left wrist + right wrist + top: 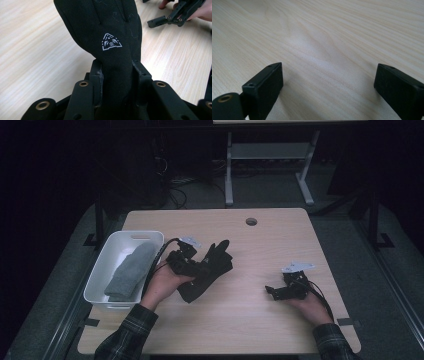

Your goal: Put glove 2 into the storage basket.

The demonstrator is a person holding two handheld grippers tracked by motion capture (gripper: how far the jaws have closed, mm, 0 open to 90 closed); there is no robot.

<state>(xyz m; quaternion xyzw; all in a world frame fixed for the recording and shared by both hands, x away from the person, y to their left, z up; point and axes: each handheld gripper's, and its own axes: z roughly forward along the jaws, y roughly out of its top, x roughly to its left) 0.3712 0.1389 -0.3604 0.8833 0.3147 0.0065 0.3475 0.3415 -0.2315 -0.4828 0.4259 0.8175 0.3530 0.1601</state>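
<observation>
A black fabric glove [110, 32] with a small white triangular emblem on its back is gripped near the cuff by the left tongs [117, 71], the two black jaws being pressed against either side of the cloth. In the high view the glove [212, 267] is seen raised over the middle of the light wooden counter [250, 320], a little toward its left edge, with its fingers pointed toward the far edge and its lower part hung down below the left tongs [197, 267]. The left tongs are carried by a hand in a plaid sleeve [127, 332] that comes in from the near edge.

Just beside the glove, along the left edge of the counter, a white rectangular plastic bin [112, 257] is set, and a grey folded cloth item [129, 272] is laid inside it.

Toward the right edge, well apart from the glove, the right tongs [274, 291] are rested low on the counter in the other hand. In the right gripper view their jaws are seen held wide apart, with nothing but bare wood between them [329, 75].

A round hole [251, 221] is cut in the counter near its far edge.
</observation>
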